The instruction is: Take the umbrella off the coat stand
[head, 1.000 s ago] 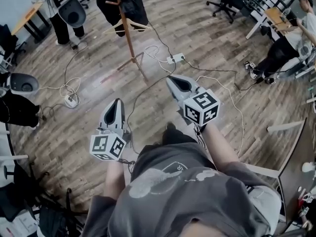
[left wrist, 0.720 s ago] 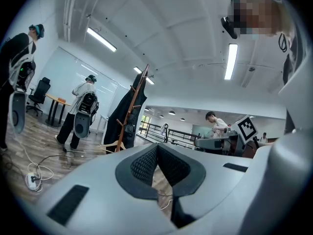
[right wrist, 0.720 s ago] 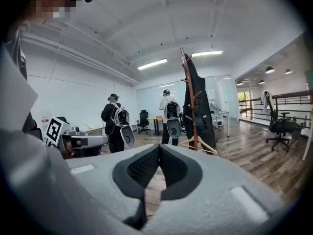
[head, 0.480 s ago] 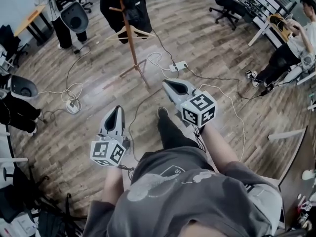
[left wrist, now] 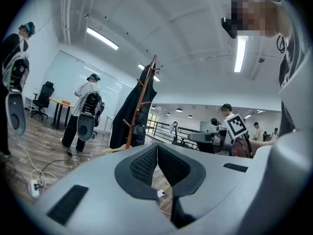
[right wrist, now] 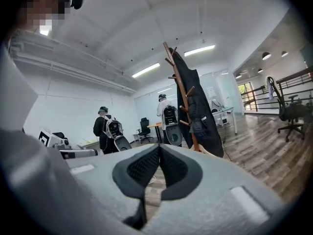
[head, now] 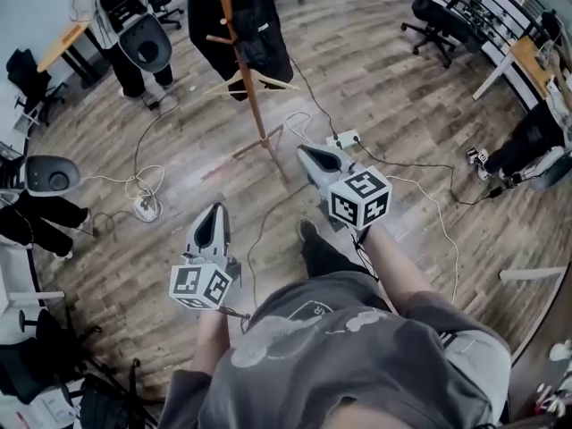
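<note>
One coat stand (head: 253, 105), one dark coat (head: 270, 36), one hanger (head: 277, 80), two grippers (head: 214, 209) (head: 305, 149).

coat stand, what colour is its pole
Reddish-brown wood; the coat stand shows best in the head view.

Our head cam looks steeply down from above onto the wooden floor (head: 402, 105), with the coat stand (head: 253, 105) up around 12 o'clock. Our two gripper cams ride low and face roughly level across the room. All three views share that stand, well apart from us.
</note>
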Demonstrator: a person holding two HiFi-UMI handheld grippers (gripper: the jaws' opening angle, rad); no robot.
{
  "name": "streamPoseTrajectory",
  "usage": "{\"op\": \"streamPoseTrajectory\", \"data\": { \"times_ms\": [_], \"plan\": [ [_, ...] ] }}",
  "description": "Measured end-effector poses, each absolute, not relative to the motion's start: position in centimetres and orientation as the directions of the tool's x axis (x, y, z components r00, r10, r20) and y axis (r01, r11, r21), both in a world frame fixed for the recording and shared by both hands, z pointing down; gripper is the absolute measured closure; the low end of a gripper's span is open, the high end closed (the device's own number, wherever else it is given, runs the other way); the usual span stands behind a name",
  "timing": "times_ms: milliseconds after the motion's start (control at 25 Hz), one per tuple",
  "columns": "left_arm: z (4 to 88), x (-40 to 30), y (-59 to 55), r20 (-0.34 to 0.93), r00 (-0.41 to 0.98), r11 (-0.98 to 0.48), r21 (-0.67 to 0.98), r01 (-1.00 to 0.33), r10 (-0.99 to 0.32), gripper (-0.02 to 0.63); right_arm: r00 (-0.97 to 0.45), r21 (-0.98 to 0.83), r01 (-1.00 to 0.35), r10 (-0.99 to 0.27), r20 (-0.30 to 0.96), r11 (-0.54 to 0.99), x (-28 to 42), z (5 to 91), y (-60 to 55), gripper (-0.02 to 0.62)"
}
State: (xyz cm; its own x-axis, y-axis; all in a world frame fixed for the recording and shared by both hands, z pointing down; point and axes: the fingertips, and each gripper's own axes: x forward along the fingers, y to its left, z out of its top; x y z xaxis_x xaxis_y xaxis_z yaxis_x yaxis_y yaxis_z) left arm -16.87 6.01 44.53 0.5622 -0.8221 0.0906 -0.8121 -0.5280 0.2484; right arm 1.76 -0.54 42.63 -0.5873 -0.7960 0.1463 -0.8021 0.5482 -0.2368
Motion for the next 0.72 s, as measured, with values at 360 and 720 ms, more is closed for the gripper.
{"op": "streamPoseTrajectory", "data": {
  "times_ms": [360,720],
  "plan": [
    [44.5,-14.2,-6.2,0.118,0.508,-0.471,0.244,-0.848,-0.853,0.597,-0.630,-0.273,-0.768,-0.758,0.167,0.579,4.7,43.2,-13.6,0.482],
    [43.9,-11.5,-15.8,0.134,0.431,-0.406,0.178,-0.896,-0.892,0.597,-0.640,-0.303,-0.757,-0.750,0.167,0.579,7.5,43.6,-24.2,0.260]
  ]
}}
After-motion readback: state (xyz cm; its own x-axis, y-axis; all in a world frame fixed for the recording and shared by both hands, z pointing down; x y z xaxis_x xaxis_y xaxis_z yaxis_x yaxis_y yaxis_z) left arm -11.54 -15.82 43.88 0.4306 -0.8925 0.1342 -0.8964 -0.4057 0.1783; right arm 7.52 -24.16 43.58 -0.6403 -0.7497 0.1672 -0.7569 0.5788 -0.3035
